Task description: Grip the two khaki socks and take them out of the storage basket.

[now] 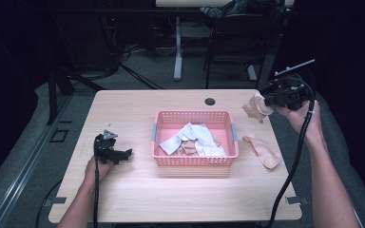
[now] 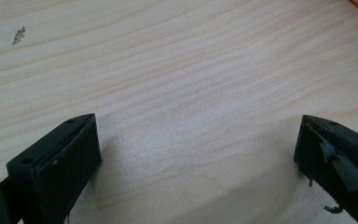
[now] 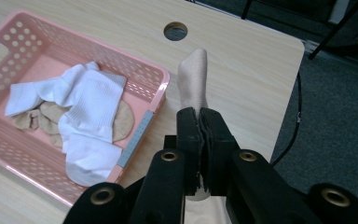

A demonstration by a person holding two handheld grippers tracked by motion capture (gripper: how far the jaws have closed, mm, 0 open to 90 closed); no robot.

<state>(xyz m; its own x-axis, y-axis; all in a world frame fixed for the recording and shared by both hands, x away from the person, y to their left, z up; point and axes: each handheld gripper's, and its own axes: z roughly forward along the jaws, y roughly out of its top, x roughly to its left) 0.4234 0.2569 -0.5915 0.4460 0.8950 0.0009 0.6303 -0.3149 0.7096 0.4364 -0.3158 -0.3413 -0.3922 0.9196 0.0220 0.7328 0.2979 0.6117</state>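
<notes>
Beige sock (image 3: 193, 77) is hanging clamped in the right tool (image 3: 200, 122), upper right of the high view; next, carrying it over the pink basket (image 3: 156, 77). Left tool (image 2: 196, 154) is resting apart, empty.

1. Left gripper (image 1: 123, 154): low at the table (image 1: 138, 199), left of the pink basket (image 1: 195, 161), jaws spread wide with nothing between them; pads (image 2: 70, 158) bare.
2. Left forearm: enters from the near edge, well left of the basket.
3. Right gripper (image 1: 265, 100): raised beyond the basket's right end, jaws pressed together on a beige sock (image 3: 193, 79).
4. Right forearm: extends from the near right corner.
</notes>
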